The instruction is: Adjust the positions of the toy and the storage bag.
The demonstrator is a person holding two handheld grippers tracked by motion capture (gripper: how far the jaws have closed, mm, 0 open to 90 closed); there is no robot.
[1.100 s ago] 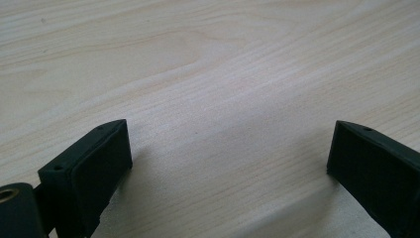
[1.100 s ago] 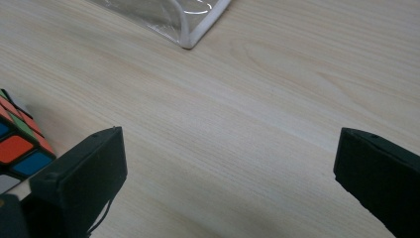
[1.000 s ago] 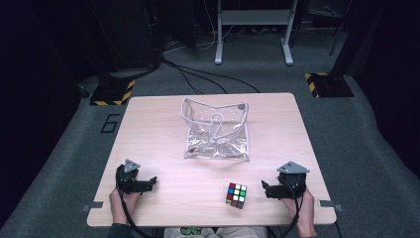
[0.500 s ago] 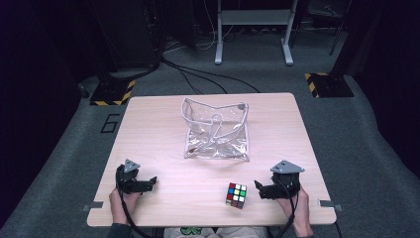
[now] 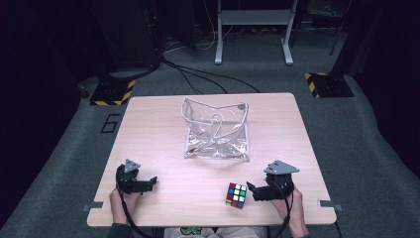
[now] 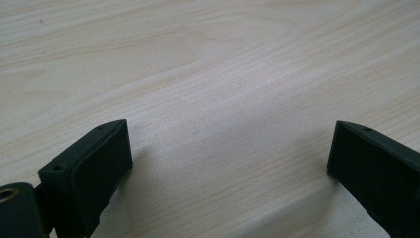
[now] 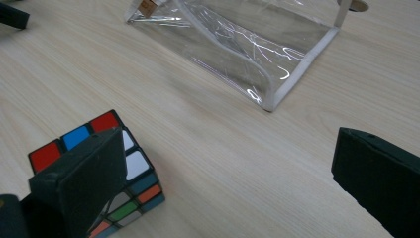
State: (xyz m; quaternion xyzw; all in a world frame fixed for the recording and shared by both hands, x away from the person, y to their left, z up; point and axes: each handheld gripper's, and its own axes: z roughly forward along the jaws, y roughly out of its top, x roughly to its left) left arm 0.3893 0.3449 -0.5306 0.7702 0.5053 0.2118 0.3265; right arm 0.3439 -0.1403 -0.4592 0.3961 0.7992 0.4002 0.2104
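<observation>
- Right gripper (image 5: 252, 190): had edged leftward over the last second, jaws spread wide and empty, tips just beside the Rubik's cube (image 5: 236, 195).
- Rubik's cube: lay unmoved near the table's (image 5: 158, 148) front edge, well short of the clear plastic pouch (image 5: 216, 131).
- Left gripper (image 5: 151, 182): stayed put, jaws apart, holding nothing.
- Judgement: a grasp on the cube looked imminent.

**Wood, clear plastic and matt black**

The table (image 5: 163, 129) is pale wood with a smooth, matt grain. The pouch (image 5: 216, 130) is clear glossy plastic, creased, edged in white trim. The cube (image 7: 99, 168) has shiny coloured plastic tiles on black. The right gripper (image 7: 228, 183) has dull black jaws.
</observation>
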